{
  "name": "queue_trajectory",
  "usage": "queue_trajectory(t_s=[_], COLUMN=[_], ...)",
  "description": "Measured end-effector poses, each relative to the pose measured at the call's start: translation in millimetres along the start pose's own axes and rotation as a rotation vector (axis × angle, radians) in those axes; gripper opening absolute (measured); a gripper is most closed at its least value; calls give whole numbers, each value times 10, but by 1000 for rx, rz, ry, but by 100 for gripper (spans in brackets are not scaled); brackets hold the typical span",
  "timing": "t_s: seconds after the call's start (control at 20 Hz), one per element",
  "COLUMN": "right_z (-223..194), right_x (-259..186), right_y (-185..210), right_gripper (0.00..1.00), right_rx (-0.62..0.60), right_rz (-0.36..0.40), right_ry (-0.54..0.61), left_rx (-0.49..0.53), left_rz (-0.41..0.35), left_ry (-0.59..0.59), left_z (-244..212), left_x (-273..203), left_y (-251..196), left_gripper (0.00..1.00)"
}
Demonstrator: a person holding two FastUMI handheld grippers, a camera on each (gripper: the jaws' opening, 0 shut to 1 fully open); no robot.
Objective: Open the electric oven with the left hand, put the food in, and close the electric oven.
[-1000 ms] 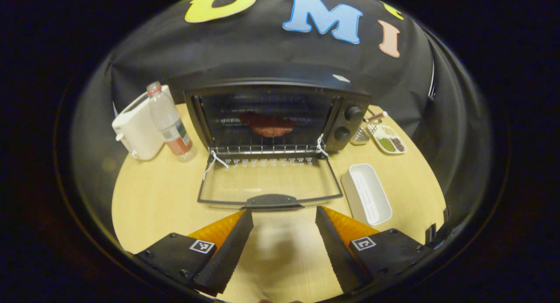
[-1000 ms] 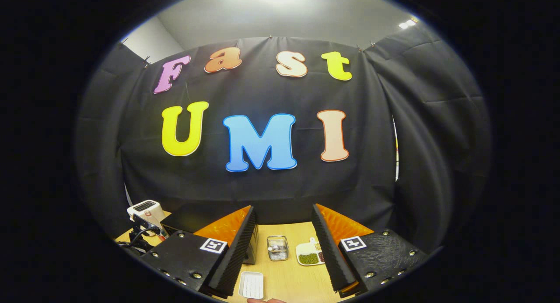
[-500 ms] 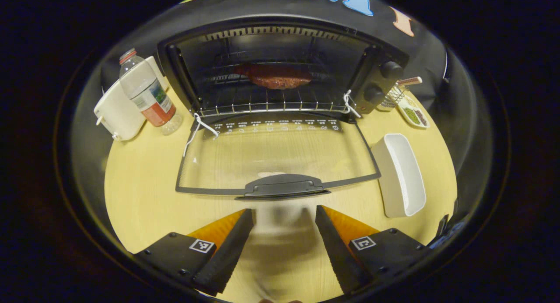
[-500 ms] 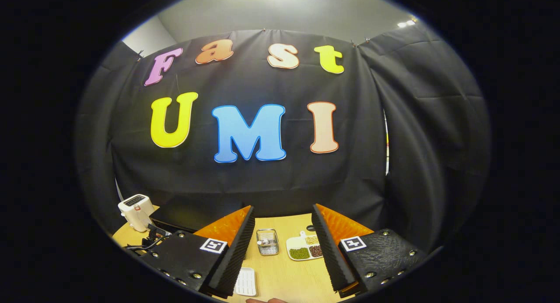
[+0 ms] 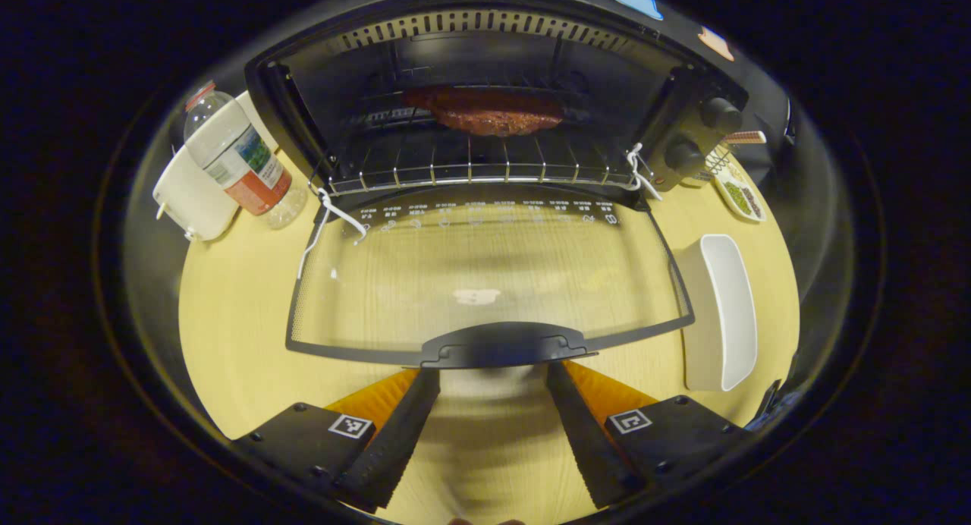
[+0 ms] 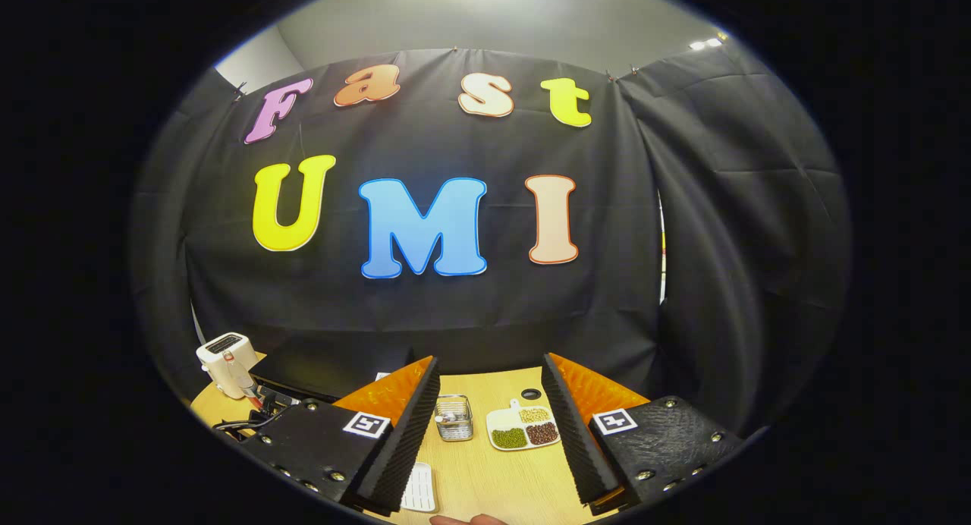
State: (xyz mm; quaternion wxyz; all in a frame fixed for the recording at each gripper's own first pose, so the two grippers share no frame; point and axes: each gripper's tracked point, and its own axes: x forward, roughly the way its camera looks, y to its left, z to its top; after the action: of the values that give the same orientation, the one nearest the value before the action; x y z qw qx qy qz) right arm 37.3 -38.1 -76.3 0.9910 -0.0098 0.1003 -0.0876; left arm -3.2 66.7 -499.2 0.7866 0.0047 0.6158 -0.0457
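Observation:
The black electric oven (image 5: 485, 47) stands open at the back of the table. Its glass door (image 5: 485, 275) lies flat toward me, with a black handle (image 5: 504, 344) at the near edge. A reddish-brown piece of food (image 5: 485, 109) rests on the wire rack (image 5: 470, 165) inside. My left gripper (image 5: 491, 377) is open, its fingertips just short of the handle, one to each side of it. My right gripper (image 6: 489, 373) is open and empty, held high and facing the booth wall. The oven's top (image 6: 334, 362) shows at the lower left of the right gripper view.
A water bottle (image 5: 235, 157) and a white appliance (image 5: 190, 199) stand left of the oven. A white rectangular dish (image 5: 721, 312) lies right of the door. A wire holder (image 6: 454, 417) and a divided plate of beans (image 6: 522, 430) sit at the back right.
My left gripper has moved forward and down toward the open door's handle; the oven looms larger. The right gripper view has drifted slightly, showing more of the table.

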Motion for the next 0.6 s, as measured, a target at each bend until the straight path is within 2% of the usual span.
queue_trajectory(t_s=[0.15, 0.2, 0.25, 0.6], right_z=[21, 36, 40, 138], right_x=[-27, -26, -29, -33], right_y=[56, 79, 97, 263], right_gripper=[82, 82, 82, 83], right_rx=[-6, -10, -11, -13], right_rz=[16, 21, 28, 74], right_ry=[-8, -9, -13, -35], left_rx=[-2, -6, -12, -26], left_rz=[-7, -12, -17, -30], left_ry=[-36, -49, -65, -170], left_z=[28, 47, 74, 276], left_x=[-162, -226, -288, -638], left_y=[-11, -15, -20, -30], left_gripper=[93, 100, 97, 97])
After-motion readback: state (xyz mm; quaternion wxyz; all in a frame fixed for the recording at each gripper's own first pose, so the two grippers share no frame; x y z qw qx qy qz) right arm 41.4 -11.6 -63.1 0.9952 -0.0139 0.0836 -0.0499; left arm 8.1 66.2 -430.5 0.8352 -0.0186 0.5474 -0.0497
